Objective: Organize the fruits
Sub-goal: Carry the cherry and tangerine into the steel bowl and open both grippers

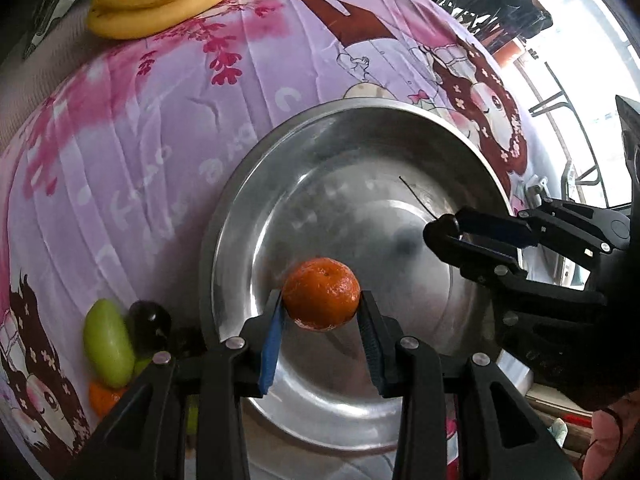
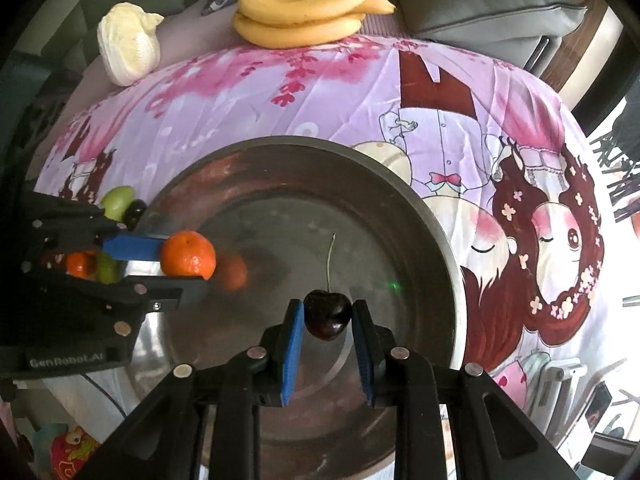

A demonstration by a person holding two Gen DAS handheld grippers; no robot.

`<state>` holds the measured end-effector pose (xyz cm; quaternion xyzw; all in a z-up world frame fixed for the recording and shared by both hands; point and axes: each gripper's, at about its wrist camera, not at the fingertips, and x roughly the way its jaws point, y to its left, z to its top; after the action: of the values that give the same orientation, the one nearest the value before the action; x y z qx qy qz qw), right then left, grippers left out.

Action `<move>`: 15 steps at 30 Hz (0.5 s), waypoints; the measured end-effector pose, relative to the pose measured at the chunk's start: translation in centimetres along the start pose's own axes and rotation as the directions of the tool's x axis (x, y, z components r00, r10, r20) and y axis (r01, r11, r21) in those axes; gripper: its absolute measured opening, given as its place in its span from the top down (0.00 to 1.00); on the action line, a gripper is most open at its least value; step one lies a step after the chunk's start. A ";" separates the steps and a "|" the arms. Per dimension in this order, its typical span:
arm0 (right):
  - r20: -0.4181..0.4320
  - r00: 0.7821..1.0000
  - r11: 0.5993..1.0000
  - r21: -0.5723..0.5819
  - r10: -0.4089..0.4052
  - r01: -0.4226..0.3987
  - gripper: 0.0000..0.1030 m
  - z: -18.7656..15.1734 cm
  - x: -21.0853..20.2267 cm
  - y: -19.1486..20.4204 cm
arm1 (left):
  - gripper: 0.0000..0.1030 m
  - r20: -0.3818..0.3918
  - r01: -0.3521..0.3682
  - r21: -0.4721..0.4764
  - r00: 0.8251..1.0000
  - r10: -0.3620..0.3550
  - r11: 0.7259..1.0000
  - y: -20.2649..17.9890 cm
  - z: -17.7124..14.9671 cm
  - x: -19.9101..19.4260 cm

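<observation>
Both grippers hang over my steel basin, each closed on a fruit.

Largest first, I see the pink and purple cartoon-print cloth [image 2: 248, 120] spread under everything; on it sits the round steel basin [image 1: 248, 184], its shiny floor bare; at the cloth's far edge lies a bunch of bananas [image 2: 308, 12], with a pale cabbage [image 2: 128, 48] beside it to the left in the right wrist view; my left gripper [image 1: 322, 300] has its blue pads pressed on either side of a mandarin [image 1: 321, 293], held above the basin's floor; my right gripper [image 2: 326, 314] is clamped on a dark cherry [image 2: 328, 314], stem upward, also above the basin; just outside the basin's left rim lie a green grape [image 1: 107, 344], a dark grape [image 1: 149, 326] and another small mandarin [image 1: 103, 398], close together.
</observation>
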<state>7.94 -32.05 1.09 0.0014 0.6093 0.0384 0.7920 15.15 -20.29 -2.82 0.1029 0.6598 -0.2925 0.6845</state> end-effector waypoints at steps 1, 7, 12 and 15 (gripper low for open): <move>-0.004 1.000 1.000 0.001 0.000 0.000 0.74 0.1 0.2 -0.1 | 0.63 -0.005 0.001 -0.006 1.000 -0.001 1.000 0.1 0.2 0.2; -0.028 1.000 1.000 0.025 0.008 -0.007 0.74 0.6 1.1 -0.6 | 0.63 0.001 0.001 -0.024 1.000 -0.001 1.000 0.1 0.5 0.2; -0.037 0.999 1.000 0.027 0.008 -0.007 0.74 0.5 1.0 -0.6 | 0.57 0.022 0.013 -0.060 1.000 -0.012 0.998 0.1 0.3 -0.5; -0.036 0.999 0.999 0.041 0.022 -0.021 0.73 0.3 0.6 -0.8 | 0.51 0.049 0.020 -0.082 0.999 -0.016 0.996 0.2 -0.2 -1.5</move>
<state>8.48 -32.76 0.54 0.0234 0.6241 0.0344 0.7802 15.19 -19.65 -1.48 0.0616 0.6557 -0.2735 0.7011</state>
